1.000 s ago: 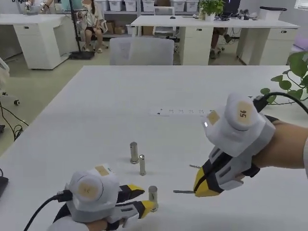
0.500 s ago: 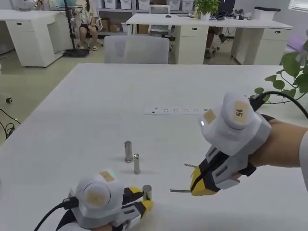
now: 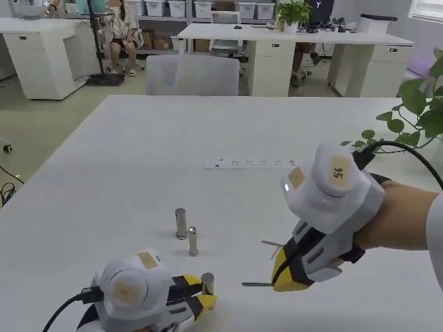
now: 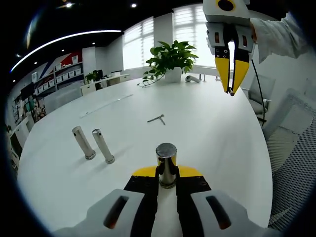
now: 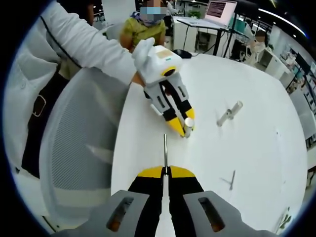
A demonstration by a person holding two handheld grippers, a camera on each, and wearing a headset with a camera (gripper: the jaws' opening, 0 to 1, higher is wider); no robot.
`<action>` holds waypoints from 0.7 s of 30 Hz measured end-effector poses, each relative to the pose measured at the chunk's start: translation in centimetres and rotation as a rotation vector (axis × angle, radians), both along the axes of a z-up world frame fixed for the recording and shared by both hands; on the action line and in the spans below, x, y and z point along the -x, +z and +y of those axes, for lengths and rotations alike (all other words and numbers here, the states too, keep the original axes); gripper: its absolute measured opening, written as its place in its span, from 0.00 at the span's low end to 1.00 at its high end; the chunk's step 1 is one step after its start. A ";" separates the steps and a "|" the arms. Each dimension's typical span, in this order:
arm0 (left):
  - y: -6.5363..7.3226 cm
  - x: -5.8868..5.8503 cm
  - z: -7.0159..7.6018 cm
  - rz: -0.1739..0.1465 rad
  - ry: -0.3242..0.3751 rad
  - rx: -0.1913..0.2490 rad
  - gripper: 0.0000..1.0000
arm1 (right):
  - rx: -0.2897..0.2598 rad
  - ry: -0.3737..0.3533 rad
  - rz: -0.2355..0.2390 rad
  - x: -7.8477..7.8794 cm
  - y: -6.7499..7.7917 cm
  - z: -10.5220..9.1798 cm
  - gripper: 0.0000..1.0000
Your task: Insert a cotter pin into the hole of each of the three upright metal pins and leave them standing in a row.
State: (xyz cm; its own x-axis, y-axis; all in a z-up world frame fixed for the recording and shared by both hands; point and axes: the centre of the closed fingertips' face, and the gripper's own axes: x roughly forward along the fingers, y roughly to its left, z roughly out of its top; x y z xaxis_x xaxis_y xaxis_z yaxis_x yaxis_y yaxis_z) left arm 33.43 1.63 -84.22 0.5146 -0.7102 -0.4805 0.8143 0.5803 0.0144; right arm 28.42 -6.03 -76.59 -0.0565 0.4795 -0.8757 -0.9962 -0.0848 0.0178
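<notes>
Three upright steel pins stand on the white table. My left gripper (image 3: 203, 294) (image 4: 167, 176) is shut on the nearest pin (image 3: 207, 282) (image 4: 166, 160), low on its shaft. The other two pins (image 3: 181, 223) (image 3: 193, 241) stand free just beyond it, also seen in the left gripper view (image 4: 83, 143) (image 4: 102, 146). My right gripper (image 3: 282, 277) (image 5: 166, 173) is shut on a thin cotter pin (image 3: 256, 283) (image 5: 165, 150), which points at the held pin (image 5: 188, 126) from a short distance. A second cotter pin (image 3: 271, 243) (image 4: 157, 118) lies loose on the table.
A white power strip (image 3: 249, 164) lies across the table's middle. A potted plant (image 3: 415, 117) stands at the right edge. A grey chair (image 3: 192, 75) is at the far side, with desks and seated people behind it.
The left jaws have drawn in onto the nearest pin. The right gripper with its cotter pin keeps about the same distance from it. The head camera has shifted.
</notes>
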 end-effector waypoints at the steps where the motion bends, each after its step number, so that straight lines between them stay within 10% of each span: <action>1: 0.0 0.0 0.0 0.003 -0.021 0.000 0.10 | 0.000 -0.002 0.000 0.0 0.0 0.0 0.03; 21: 0.1 1.8 -0.6 0.033 -0.260 0.035 0.10 | 0.065 -0.042 -0.009 -0.3 -1.7 0.6 0.03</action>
State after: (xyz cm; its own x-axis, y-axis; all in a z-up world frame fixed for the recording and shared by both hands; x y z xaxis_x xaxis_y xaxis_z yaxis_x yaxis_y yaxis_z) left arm 31.67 1.01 -84.14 0.2969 -0.8331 -0.4666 0.9359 0.3510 -0.0312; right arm 28.69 -5.38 -78.25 -0.0301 0.4231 -0.9056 -0.9990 -0.0422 0.0135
